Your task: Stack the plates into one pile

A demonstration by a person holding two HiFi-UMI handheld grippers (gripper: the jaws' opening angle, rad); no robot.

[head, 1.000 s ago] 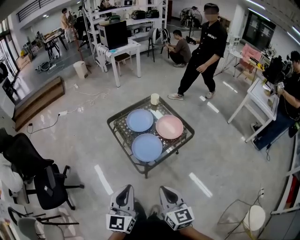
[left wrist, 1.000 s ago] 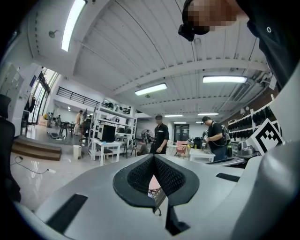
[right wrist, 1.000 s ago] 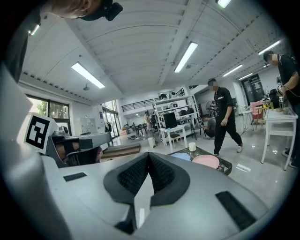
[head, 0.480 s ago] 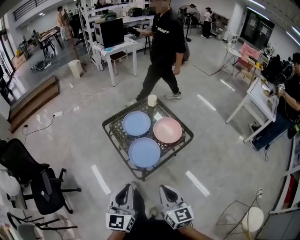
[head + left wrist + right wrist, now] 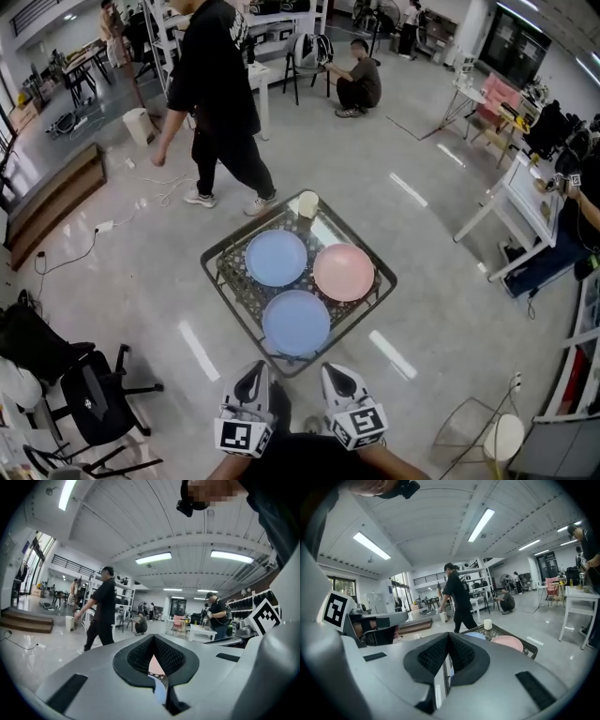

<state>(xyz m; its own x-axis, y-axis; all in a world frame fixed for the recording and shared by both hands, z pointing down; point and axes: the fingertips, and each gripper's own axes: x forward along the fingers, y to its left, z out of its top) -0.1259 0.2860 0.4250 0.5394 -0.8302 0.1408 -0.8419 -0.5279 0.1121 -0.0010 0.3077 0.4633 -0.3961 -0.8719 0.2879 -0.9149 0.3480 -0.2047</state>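
Blue plates, two of them, lie flat on the low wire-and-glass table (image 5: 230, 281): one blue plate (image 5: 276, 258) toward its far-left edge, the other blue plate (image 5: 296, 322) at its near corner. A pink plate (image 5: 344, 272) sits by the right corner. All three lie close together, none stacked. A cream cup (image 5: 307, 204) stands at the far corner. The left gripper (image 5: 254, 373) and the right gripper (image 5: 336, 374) hang short of the near corner, jaws closed on nothing. A person in black (image 5: 220, 84) walks beyond the table.
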